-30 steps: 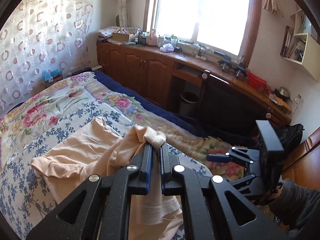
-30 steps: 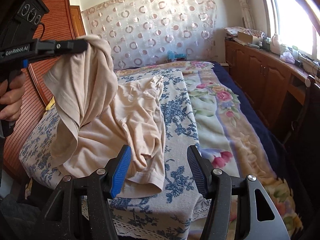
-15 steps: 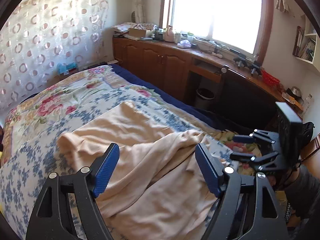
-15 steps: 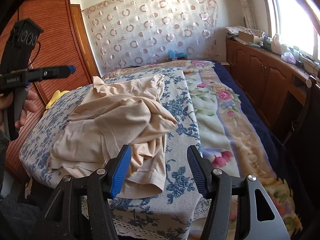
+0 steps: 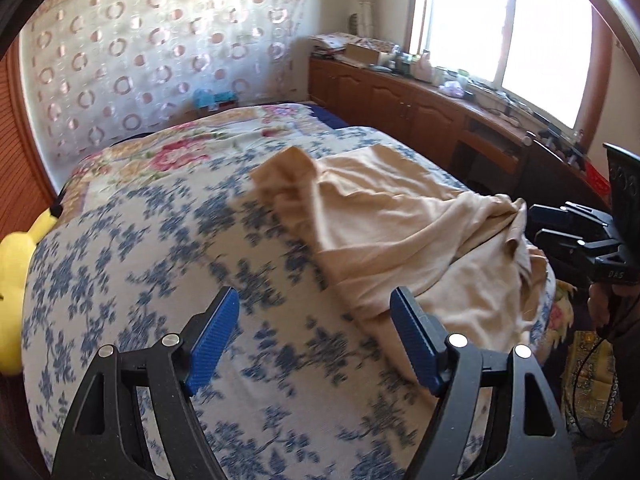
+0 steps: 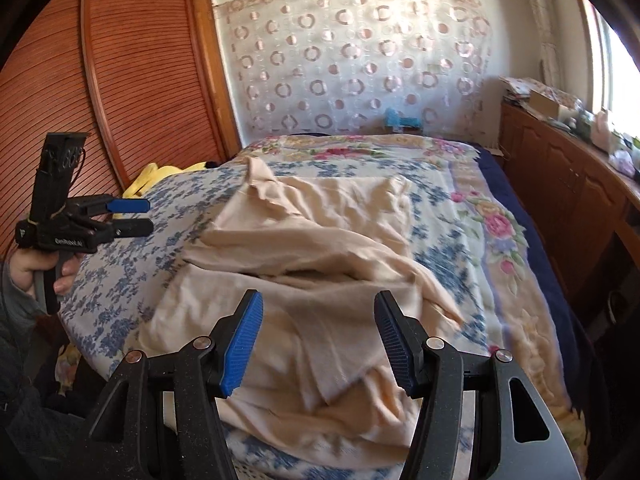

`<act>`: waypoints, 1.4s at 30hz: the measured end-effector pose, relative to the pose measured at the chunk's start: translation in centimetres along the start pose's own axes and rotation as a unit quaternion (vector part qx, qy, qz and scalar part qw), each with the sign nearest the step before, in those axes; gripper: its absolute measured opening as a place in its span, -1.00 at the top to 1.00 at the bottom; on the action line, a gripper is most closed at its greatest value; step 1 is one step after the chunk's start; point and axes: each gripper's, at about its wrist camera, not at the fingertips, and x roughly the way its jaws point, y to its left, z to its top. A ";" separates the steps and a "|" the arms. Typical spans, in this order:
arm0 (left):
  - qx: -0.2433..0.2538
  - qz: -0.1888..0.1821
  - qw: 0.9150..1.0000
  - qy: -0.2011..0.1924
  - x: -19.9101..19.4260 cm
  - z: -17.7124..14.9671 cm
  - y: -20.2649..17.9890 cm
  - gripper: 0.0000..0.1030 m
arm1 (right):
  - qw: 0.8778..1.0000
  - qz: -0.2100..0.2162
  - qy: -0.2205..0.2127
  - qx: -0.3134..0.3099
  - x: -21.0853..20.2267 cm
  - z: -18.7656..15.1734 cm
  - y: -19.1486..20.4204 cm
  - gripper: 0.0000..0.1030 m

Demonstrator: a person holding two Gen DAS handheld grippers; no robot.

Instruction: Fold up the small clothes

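- We see the beige garment (image 6: 320, 256) lying crumpled on the bed (image 6: 440, 184), on the blue-flowered sheet (image 5: 140, 248), bunched into loose folds rather than flat.
- In the left wrist view the garment (image 5: 400, 232) sits from about 12 to 3 o'clock of the frame centre, one pointed corner sticking up at its far end.
- Our left gripper (image 5: 314, 338) is spread wide, its blue pads (image 5: 212, 340) holding nothing; they hang over bare sheet, with the right-hand pad just at the garment's near edge.
- Our right gripper (image 6: 318, 340) is likewise spread apart and empty, hovering over the near part of the garment, cloth visible between the two pads (image 6: 244, 344).
- From the left wrist view the right gripper (image 5: 568, 228) shows at 3 o'clock, its fingers parted, close beside the garment's gathered edge; whether they touch it we cannot tell.
- From the right wrist view the left gripper (image 6: 134, 216) shows at 9 o'clock, fingers apart, held in a hand (image 6: 38, 270), off the garment's left edge.
- A yellow plush toy (image 5: 16, 272) lies at the bed's edge at 9 o'clock in the left view.
- A circle-patterned curtain (image 6: 360, 60) hangs behind the bed at 12 o'clock.
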 end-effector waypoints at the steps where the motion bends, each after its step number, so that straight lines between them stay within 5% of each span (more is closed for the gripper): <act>1: -0.007 0.011 1.000 -0.001 0.0 -0.3 0.7 -0.52 | 1.000 0.006 0.001 -0.007 0.6 0.4 0.5 -0.16; 13: -0.070 0.033 0.997 -0.005 0.6 -4.7 5.2 -0.53 | 0.993 0.082 0.043 -0.069 9.1 4.8 6.0 -0.16; 25: -0.090 0.028 0.996 0.004 0.9 -6.7 6.1 -0.52 | 0.980 0.037 0.117 -0.155 16.6 6.1 9.6 -0.16; 27: -0.088 0.028 0.996 0.006 1.1 -6.9 6.0 -0.52 | 0.980 0.041 0.121 -0.152 17.1 6.6 9.2 0.04; 29: -0.084 0.028 0.996 0.006 1.1 -6.8 5.8 -0.53 | 0.980 0.052 0.124 -0.144 17.3 7.2 8.9 0.77; 37: -0.078 0.023 0.997 0.006 1.2 -6.6 5.1 -0.52 | 0.988 0.052 0.071 -0.129 14.1 11.3 5.4 0.92; 42: -0.073 0.020 0.997 0.008 1.4 -6.6 4.7 -0.53 | 0.988 -0.021 0.048 -0.142 13.5 15.9 1.3 0.92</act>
